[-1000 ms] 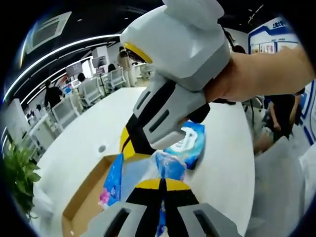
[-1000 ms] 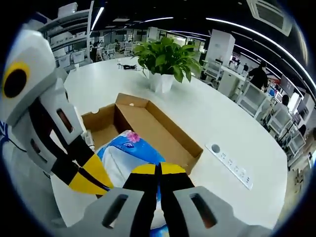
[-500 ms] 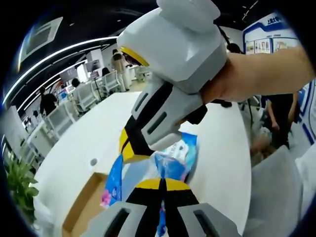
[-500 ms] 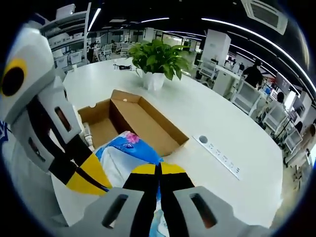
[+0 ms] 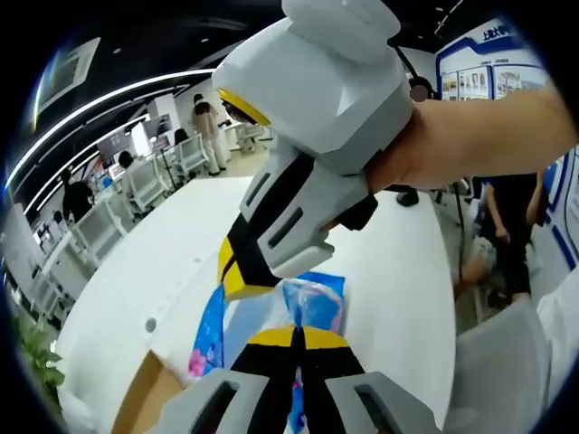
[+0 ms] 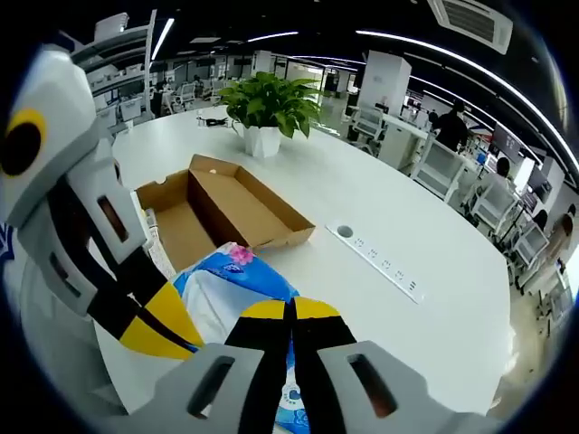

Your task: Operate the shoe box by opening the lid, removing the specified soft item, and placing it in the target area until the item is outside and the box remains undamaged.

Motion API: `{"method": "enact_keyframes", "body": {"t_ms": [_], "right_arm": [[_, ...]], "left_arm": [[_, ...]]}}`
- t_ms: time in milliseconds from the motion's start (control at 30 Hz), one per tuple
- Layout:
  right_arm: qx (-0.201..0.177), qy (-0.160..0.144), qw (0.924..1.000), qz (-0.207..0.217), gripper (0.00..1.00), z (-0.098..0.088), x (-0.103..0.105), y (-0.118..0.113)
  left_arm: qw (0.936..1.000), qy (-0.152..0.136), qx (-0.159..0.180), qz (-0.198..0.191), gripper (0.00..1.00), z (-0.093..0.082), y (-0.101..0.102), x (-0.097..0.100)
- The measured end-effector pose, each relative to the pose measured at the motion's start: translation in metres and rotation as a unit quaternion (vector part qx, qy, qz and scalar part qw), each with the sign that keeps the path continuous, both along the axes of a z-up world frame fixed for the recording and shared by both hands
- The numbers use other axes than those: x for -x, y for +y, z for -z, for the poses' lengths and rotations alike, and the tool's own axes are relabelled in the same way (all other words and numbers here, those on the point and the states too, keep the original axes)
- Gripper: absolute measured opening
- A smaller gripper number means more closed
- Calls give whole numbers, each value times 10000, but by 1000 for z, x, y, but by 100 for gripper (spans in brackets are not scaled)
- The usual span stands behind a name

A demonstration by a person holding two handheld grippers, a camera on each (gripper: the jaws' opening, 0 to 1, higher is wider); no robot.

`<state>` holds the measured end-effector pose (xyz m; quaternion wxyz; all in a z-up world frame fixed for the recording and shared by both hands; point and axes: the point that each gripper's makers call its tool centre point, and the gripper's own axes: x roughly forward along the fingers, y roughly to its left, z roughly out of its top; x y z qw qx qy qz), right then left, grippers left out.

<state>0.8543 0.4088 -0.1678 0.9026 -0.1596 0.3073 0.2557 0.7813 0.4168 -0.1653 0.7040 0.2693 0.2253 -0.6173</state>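
Soft item: the blue-and-white soft plastic pack with a pink flower print hangs between my two grippers, held up off the white round worktop and outside the box. In the left gripper view the same pack shows just past my yellow-and-black jaws.

Right gripper: my right gripper has its jaws closed down narrow on the near edge of the pack.

Left gripper: my left gripper is likewise pinched narrow on the pack. From the right gripper view it comes in at the left as a grey body with a yellow-tipped jaw touching the pack's side.

Change since half a second ago: both grippers keep the same clamp on the pack. The open brown cardboard shoe box now sits higher and smaller in the right gripper view, and more bare worktop lies between it and the pack. In the left gripper view only a brown corner of it is left at the lower edge, where before a longer stretch of its wall showed.

Box contents: its lid is folded open. The part of the inside I can see is bare brown board; the near corner is hidden behind the left gripper and I cannot tell what lies there.

Worktop, further out: a white power strip lies well apart from the box, and a green leafy plant in a white pot stands beyond the box.
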Motion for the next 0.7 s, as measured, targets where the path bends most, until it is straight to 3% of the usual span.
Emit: {"method": "enact_keyframes", "body": {"t_ms": [467,700], "right_arm": [[-65,34,9997,214,0,5,20,-58],[-96,101,9991,398,0,16,28,-94]], "left_arm": [[9997,59,-67,205,0,3,-61,19],[9993,143,-86,328,0,14,-93,27]]}}
